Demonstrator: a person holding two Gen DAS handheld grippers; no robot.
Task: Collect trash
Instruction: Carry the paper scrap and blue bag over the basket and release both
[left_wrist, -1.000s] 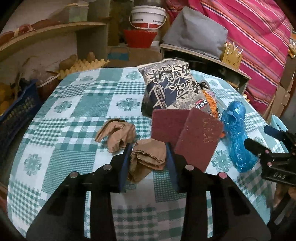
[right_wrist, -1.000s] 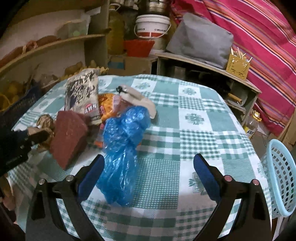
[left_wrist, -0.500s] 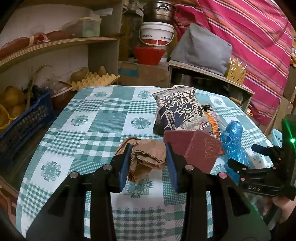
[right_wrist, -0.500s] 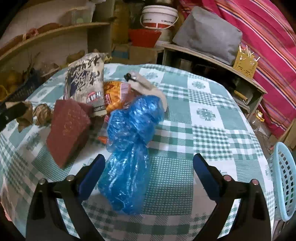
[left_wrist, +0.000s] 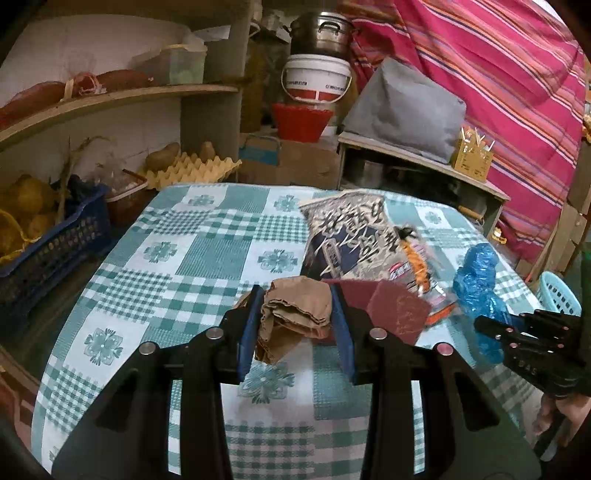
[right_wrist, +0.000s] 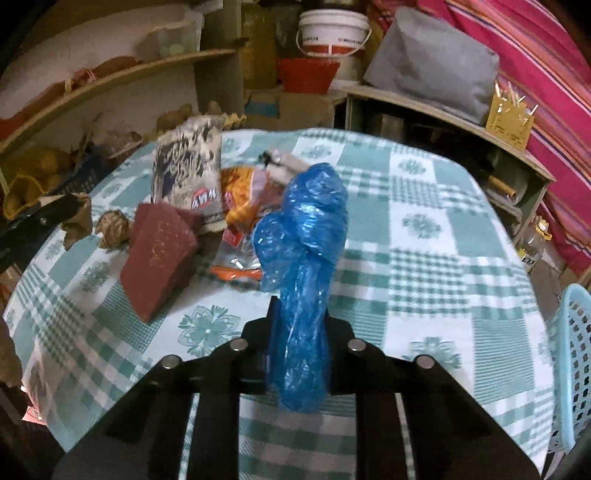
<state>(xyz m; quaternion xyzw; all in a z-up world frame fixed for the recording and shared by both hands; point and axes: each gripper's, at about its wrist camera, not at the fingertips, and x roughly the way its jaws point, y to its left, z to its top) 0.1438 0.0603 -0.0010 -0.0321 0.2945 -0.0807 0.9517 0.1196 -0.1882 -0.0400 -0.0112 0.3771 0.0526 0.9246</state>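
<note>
Left hand-held gripper (left_wrist: 297, 328) clamping one brown paper wad (left_wrist: 295, 314), right hand-held gripper (right_wrist: 297, 332) closing around one blue bag (right_wrist: 303, 258)

We have 2 cameras, 1 on each hand-held gripper, and both look forward and down along the fingers at the table (left_wrist: 192, 258). The left view sits close over the table's left part. The right view sits close over the right part. Both see the blue plastic bag (right_wrist: 306, 236), the dark red pad (left_wrist: 391, 310), the snack bag (left_wrist: 354, 236) and the shelf (left_wrist: 122, 96) behind.
</note>
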